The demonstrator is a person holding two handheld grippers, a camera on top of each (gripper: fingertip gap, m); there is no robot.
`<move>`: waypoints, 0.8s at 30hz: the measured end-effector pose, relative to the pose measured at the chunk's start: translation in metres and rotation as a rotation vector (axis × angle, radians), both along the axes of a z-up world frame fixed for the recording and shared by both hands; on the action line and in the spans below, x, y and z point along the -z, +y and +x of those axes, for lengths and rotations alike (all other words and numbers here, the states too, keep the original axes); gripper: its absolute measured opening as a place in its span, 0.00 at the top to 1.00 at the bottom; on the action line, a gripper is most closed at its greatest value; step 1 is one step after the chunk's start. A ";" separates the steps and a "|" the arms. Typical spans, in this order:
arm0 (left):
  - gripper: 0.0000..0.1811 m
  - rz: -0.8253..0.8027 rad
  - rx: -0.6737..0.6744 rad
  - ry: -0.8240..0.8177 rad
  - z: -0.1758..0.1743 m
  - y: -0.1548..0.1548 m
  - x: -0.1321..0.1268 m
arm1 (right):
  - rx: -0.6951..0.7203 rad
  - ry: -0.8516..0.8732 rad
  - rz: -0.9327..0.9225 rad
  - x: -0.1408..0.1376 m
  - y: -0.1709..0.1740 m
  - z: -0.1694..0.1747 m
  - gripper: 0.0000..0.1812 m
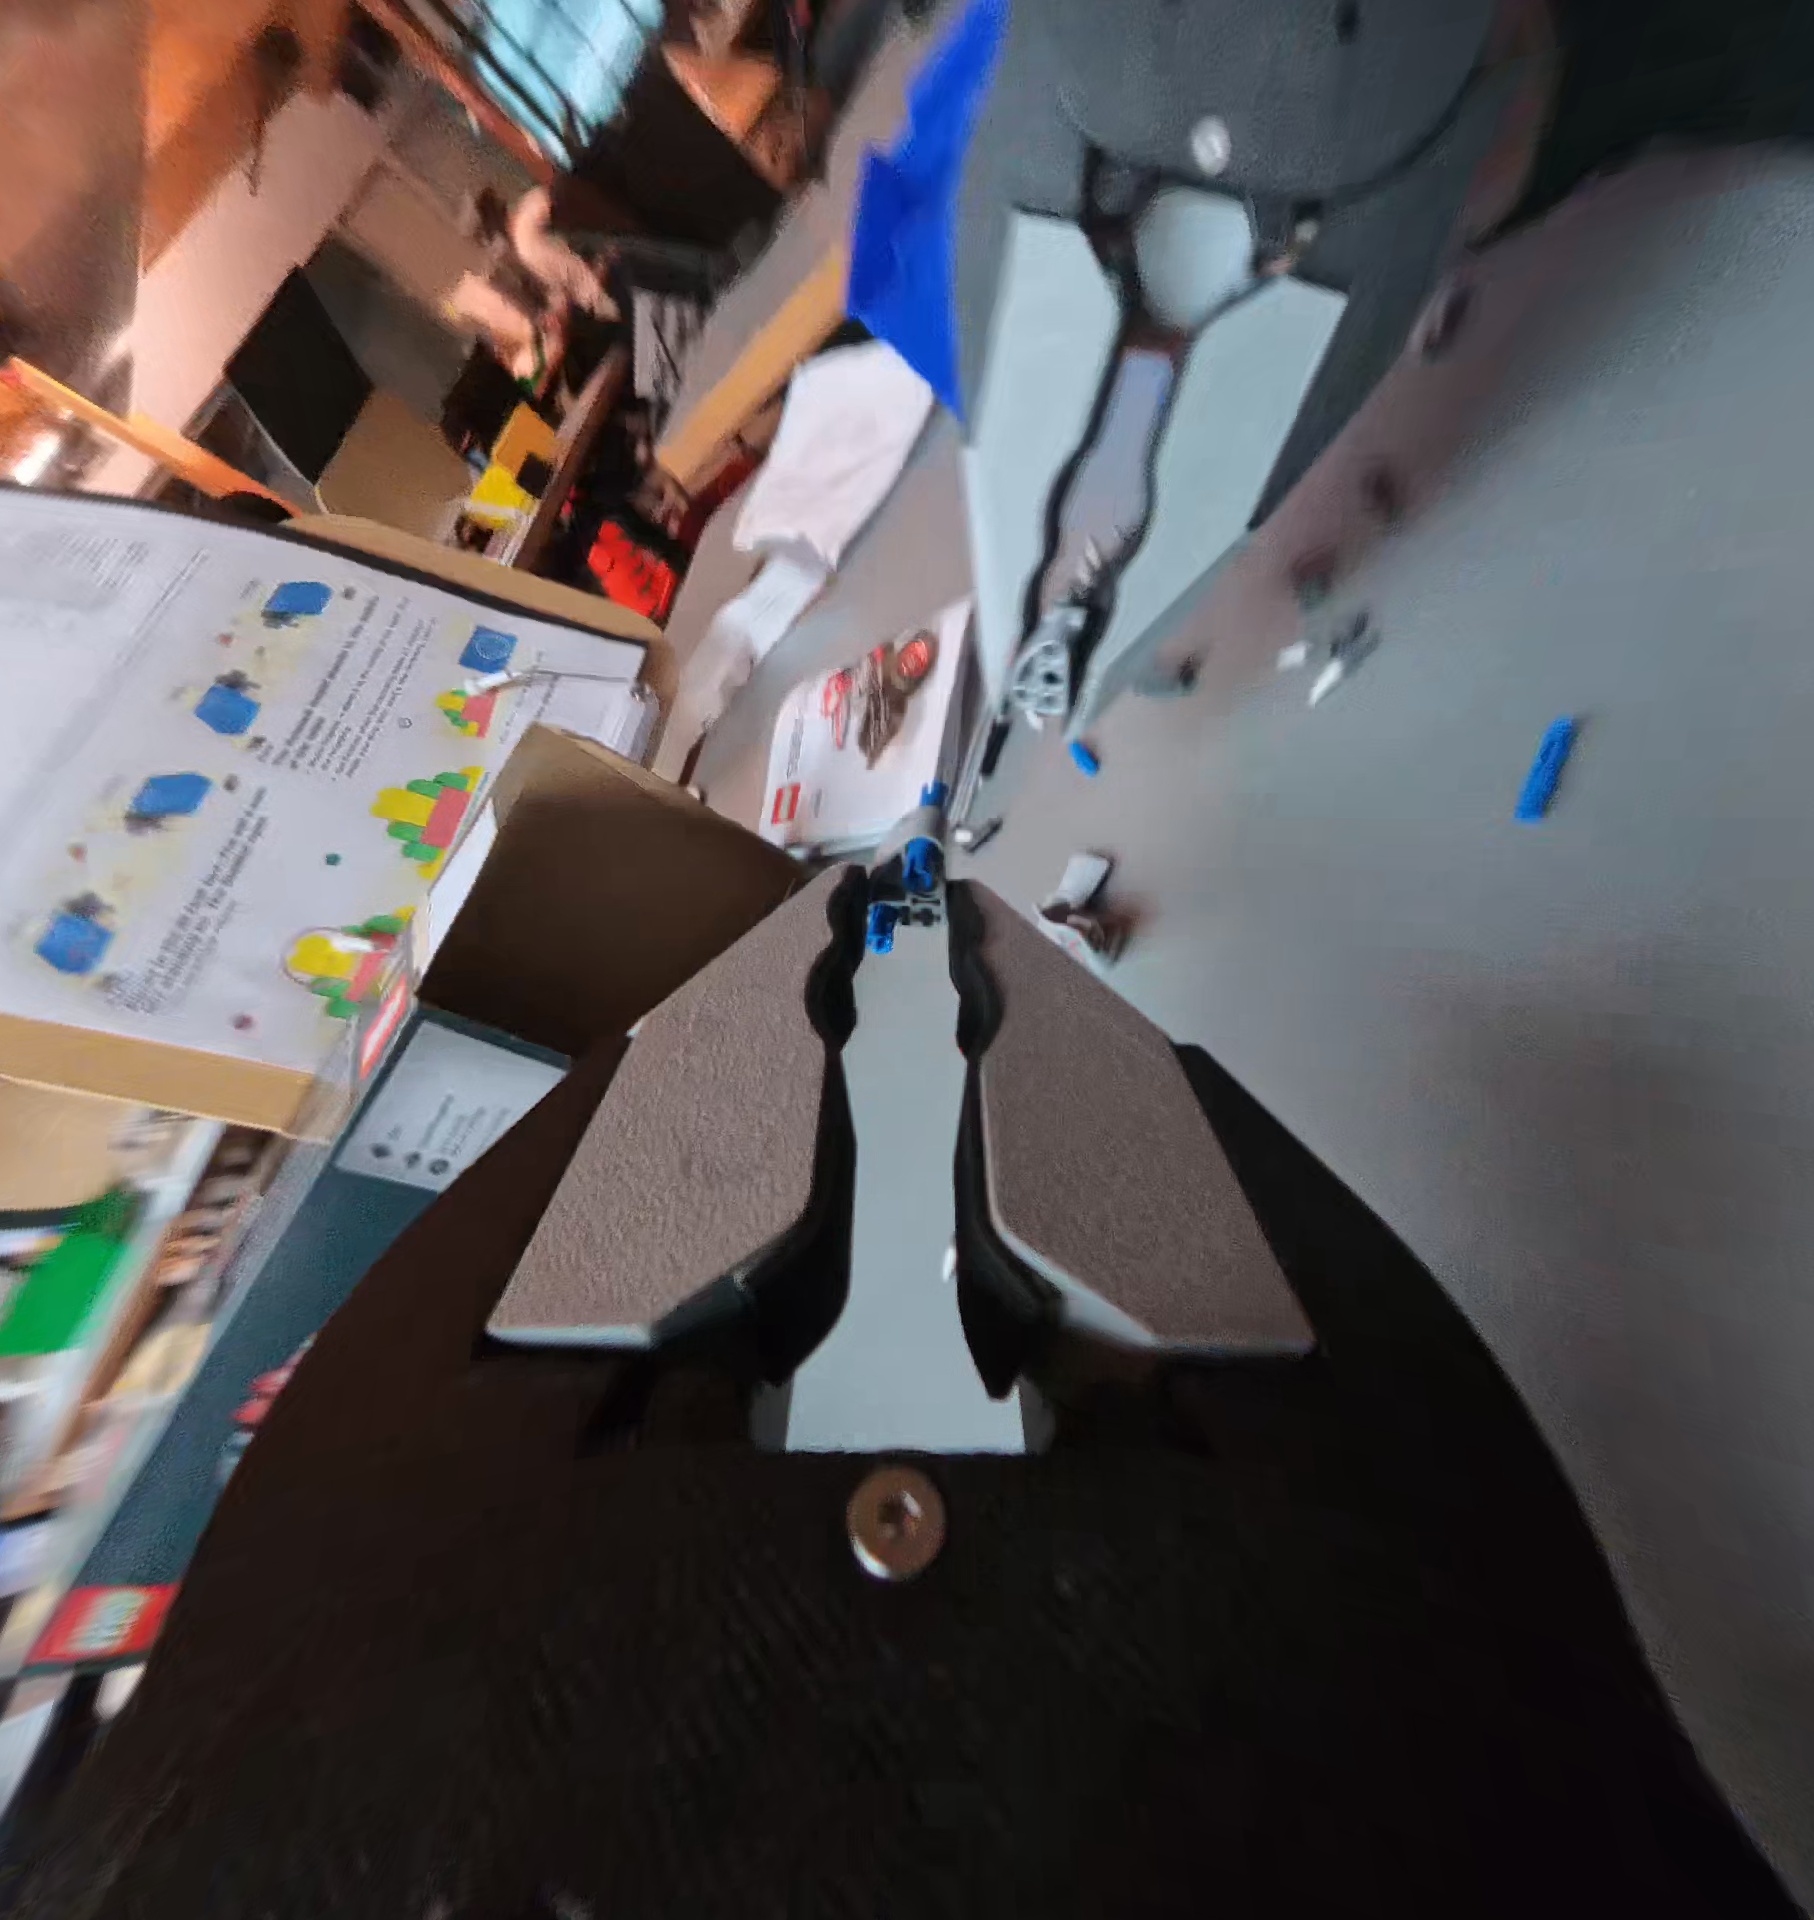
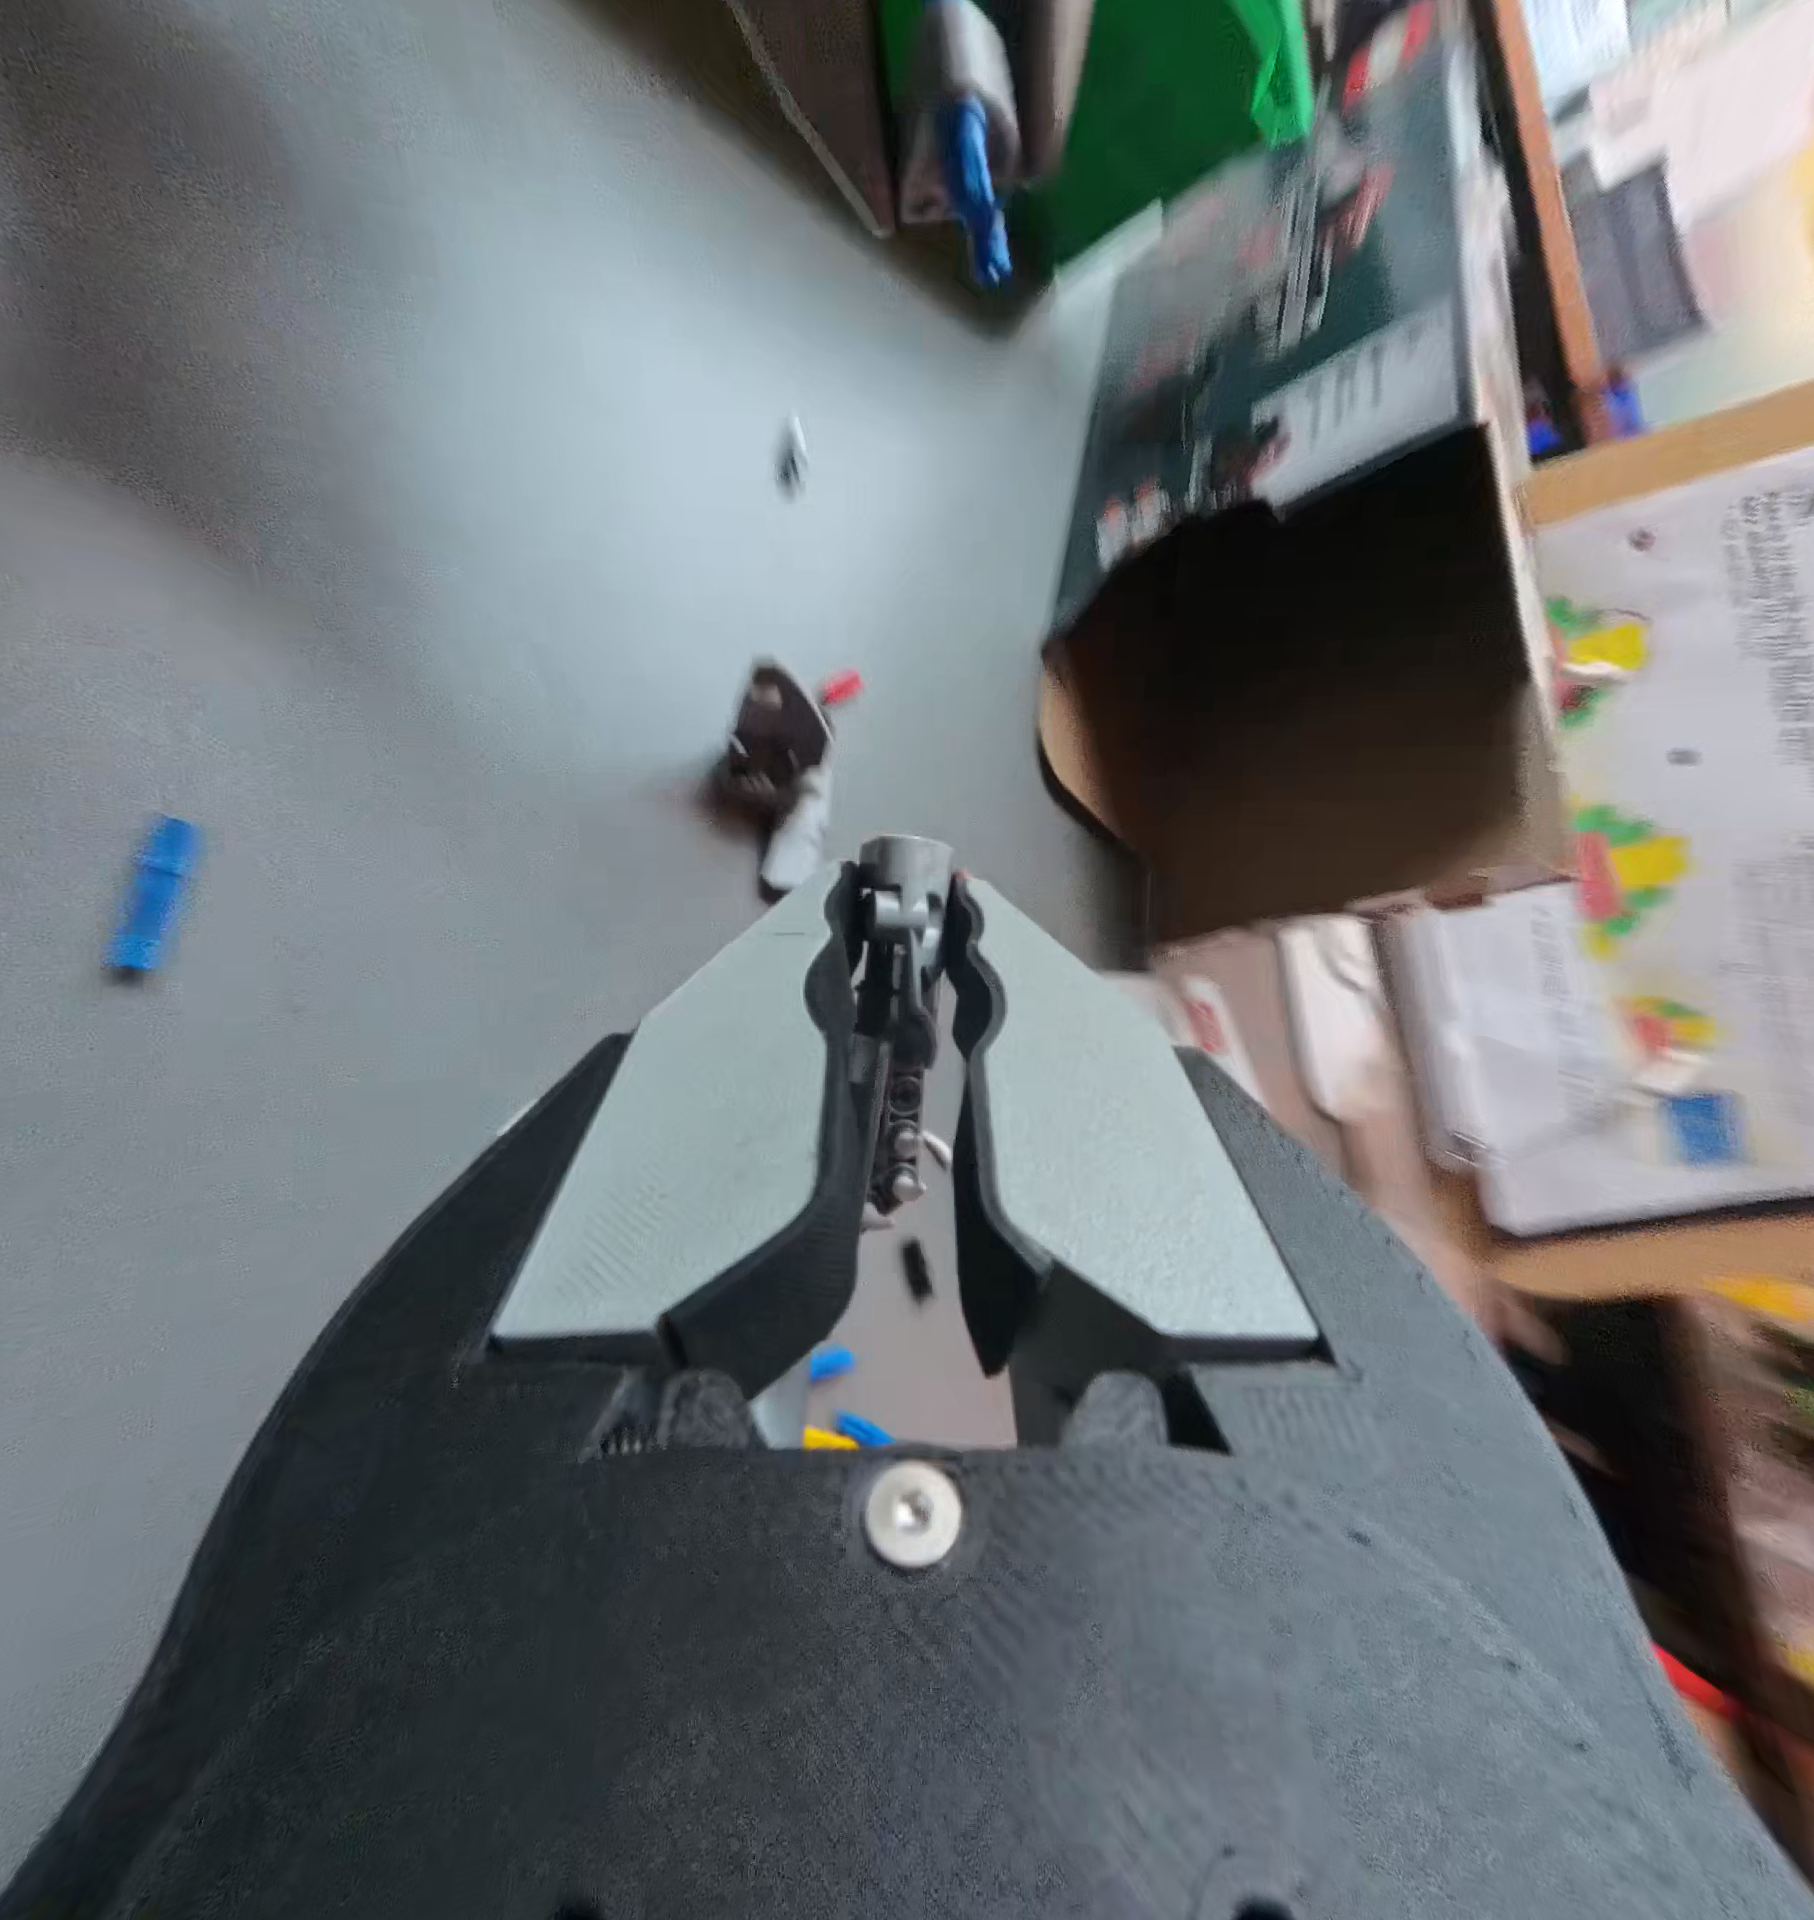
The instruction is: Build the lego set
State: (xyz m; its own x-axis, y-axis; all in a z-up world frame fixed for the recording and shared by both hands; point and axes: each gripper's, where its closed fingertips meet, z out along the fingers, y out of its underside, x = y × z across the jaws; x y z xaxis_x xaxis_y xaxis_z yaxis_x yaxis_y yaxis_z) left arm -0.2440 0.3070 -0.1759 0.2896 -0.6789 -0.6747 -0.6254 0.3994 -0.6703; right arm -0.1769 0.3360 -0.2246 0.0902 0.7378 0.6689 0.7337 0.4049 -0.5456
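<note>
Grey joint piece [image 2: 905, 894] clamped in my right claw [image 2: 901, 883], small blue-and-grey bit [image 1: 908, 883] pinched in my left claw [image 1: 908, 894]; I'd line them up slowly, push straight

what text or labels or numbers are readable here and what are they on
I do not copy out writing; these bear it:
printed sheet with coloured brick pictures: small print, blurred.
booklet: red logo square, print too small.
dark set box: blurred print.
red logo patch: blurred.
</note>
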 end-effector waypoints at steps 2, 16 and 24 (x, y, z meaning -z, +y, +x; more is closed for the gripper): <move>0.92 -0.071 0.020 -0.065 -0.011 0.002 -0.002 | -0.047 0.184 -0.058 -0.029 -0.007 -0.002 0.93; 0.92 -0.095 0.134 -0.035 0.027 -0.003 0.030 | -0.180 0.061 -0.243 0.023 -0.028 -0.029 0.92; 0.92 -0.025 0.140 -0.046 0.031 -0.003 0.025 | -0.179 0.187 -0.371 0.011 -0.028 -0.030 0.89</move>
State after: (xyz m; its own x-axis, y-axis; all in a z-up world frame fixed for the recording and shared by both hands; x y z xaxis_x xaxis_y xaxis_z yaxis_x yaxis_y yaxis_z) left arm -0.2134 0.3039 -0.2012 0.2213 -0.7313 -0.6452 -0.5329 0.4634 -0.7080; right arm -0.2067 0.3079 -0.2351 0.0334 0.9395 0.3408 0.5445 0.2689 -0.7945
